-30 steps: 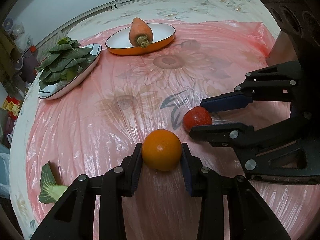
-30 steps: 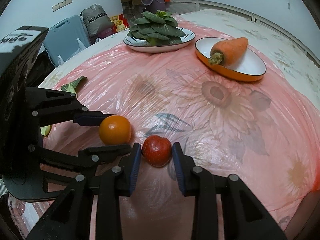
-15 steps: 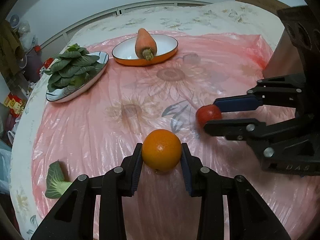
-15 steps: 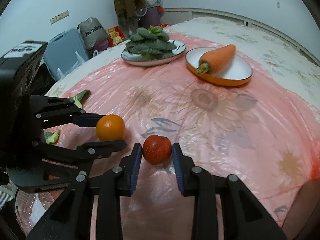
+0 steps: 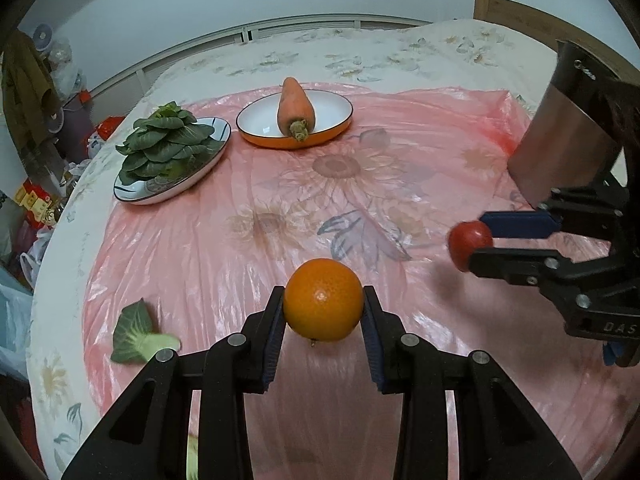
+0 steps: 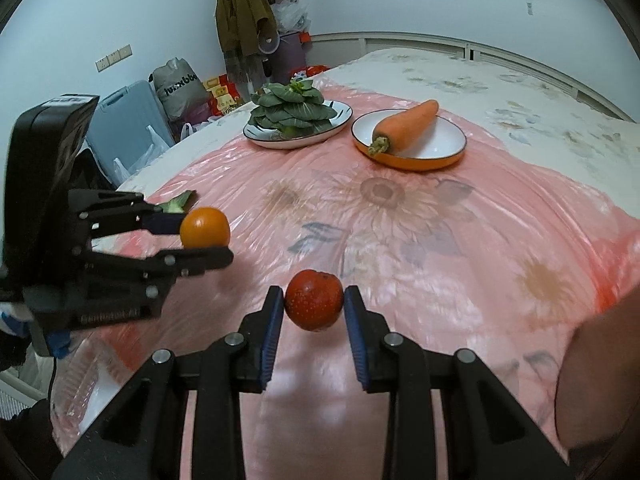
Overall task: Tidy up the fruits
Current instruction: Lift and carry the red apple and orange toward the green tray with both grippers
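Left gripper (image 5: 323, 312): its 2 fingers (image 5: 275, 332) pinch the orange (image 5: 323, 305) at its sides, blue pads flat on the peel. From the right wrist view the orange (image 6: 205, 227) hangs clear of the pink plastic sheet (image 5: 280, 216), with the sheet visible beneath it.

Right gripper (image 6: 314, 306): its 2 fingers (image 6: 272, 328) pinch the red fruit (image 6: 314, 306), apple-like, speckled skin, 1 pad on each side. From the left wrist view the red fruit (image 5: 469, 245) sits at the fingertips of the right gripper (image 5: 480, 242), also off the sheet, a dim shadow below it.

The 2 grippers are well apart, orange to the left of the red fruit as seen from the right wrist.

The support is a bed (image 5: 400, 52) with a floral cover, the pink sheet spread over it.

Far side of the sheet: 1 orange-rimmed white dish (image 5: 336, 108) with 1 carrot (image 5: 295, 104) lying in it, cut top toward the left camera. Just beside it, 1 plate (image 5: 218, 148) piled with leafy greens (image 5: 164, 144).

1 loose green leaf piece (image 5: 138, 334) lies on the sheet, near the left gripper's left side.

Background in the right wrist view: a coat (image 6: 240, 12) hanging by the wall, bags and boxes on the floor.
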A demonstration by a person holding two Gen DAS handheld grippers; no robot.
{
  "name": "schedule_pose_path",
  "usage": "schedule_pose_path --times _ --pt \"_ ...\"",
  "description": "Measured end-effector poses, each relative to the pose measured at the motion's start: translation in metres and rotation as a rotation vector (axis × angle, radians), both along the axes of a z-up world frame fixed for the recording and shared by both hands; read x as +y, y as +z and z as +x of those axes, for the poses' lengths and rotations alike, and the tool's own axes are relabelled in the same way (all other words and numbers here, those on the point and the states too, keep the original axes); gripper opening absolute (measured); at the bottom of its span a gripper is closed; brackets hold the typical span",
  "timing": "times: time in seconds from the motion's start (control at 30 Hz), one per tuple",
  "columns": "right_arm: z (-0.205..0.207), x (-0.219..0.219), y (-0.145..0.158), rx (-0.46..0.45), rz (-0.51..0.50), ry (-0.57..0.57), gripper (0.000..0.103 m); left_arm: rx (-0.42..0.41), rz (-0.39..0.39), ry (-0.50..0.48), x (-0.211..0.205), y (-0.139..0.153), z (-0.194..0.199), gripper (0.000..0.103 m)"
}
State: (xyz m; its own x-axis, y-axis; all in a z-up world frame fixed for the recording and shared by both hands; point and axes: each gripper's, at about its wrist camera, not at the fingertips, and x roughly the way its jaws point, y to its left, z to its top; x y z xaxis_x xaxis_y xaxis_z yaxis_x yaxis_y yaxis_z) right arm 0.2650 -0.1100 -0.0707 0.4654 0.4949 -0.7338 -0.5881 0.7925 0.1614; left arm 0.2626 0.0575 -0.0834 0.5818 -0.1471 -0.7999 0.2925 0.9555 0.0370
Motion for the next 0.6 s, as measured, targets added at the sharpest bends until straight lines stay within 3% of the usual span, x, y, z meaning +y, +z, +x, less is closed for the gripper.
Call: schedule_pose_path --times 0.37,0.6 --pt "-0.073 -0.054 0.016 -0.001 0.017 -0.056 0.051 -0.007 -0.021 0.029 -0.034 0.017 -0.048 0.031" --pt "-0.115 -0.095 0.024 -0.002 0.026 -0.111 0.051 -0.018 -0.021 -0.028 -0.078 0.032 -0.087 0.031"
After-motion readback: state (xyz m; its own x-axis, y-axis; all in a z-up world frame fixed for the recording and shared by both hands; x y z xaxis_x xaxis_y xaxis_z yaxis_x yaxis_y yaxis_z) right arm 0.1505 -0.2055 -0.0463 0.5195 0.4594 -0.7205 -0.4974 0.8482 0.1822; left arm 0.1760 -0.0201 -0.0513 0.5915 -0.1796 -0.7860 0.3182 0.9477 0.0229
